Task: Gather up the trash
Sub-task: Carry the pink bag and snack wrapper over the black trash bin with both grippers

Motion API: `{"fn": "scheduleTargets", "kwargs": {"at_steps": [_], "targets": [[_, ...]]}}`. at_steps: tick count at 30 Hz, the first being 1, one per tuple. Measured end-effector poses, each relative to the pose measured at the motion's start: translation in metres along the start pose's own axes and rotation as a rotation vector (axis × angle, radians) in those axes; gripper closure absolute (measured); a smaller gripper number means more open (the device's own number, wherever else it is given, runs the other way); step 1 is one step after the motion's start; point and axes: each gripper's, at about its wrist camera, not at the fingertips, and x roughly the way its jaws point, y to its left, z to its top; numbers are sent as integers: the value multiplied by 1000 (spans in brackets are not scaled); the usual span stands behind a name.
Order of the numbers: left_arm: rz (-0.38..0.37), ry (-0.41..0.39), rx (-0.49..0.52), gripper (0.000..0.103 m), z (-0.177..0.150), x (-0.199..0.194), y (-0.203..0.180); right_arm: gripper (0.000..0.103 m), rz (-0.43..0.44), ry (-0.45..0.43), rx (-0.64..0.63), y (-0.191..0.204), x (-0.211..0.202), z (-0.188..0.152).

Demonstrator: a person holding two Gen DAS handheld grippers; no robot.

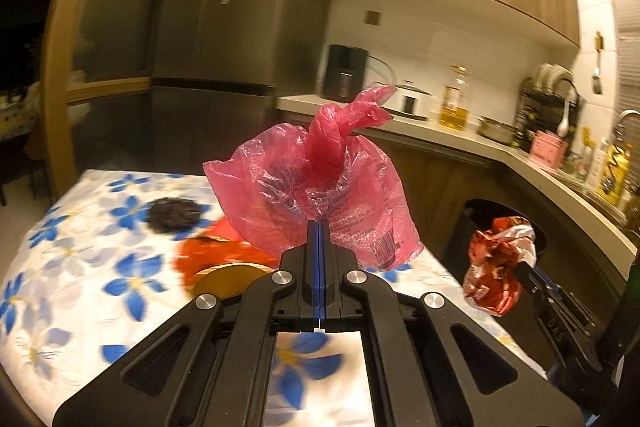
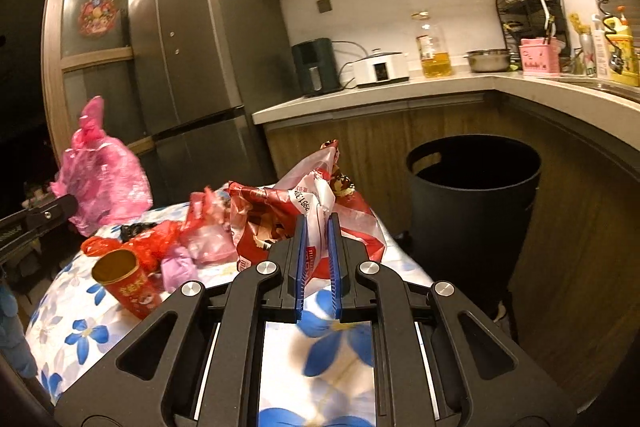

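My left gripper (image 1: 319,227) is shut on a knotted pink plastic bag (image 1: 316,179), held up above the flowered tablecloth (image 1: 80,267). The same pink bag (image 2: 104,171) shows at the left of the right wrist view. My right gripper (image 2: 318,227) is shut on a crumpled red and white snack wrapper (image 2: 304,211), pinched between the blue pads over the table's far edge. In the left wrist view this wrapper (image 1: 496,267) hangs at the right, in front of the black bin (image 1: 476,223). The black trash bin (image 2: 472,203) stands open on the floor just right of the table.
On the table lie a red paper cup (image 2: 128,283) on its side, red and pink plastic scraps (image 2: 192,239) and a dark round object (image 1: 174,215). A counter (image 2: 400,95) with appliances, an oil bottle (image 2: 434,51) and a dish rack runs behind; a fridge (image 2: 200,67) stands at the left.
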Motion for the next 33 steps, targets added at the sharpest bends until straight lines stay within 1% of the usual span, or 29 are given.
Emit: {"fn": "scheduleTargets", "kwargs": {"at_steps": [5,12,23,33], "targets": [[-75,12,36,103,0,21,-32,94,-42,-18,15,-23,-3,8],[-155,26,70,103,4,49,-76,95,-102,-52,31,-52,-6,19],[-281,12,113,103,18,83,-144,95,-208,-127,39,-99,3,55],[-349,27,139,103,25,130,-204,95,-268,-158,49,-136,24,89]]}}
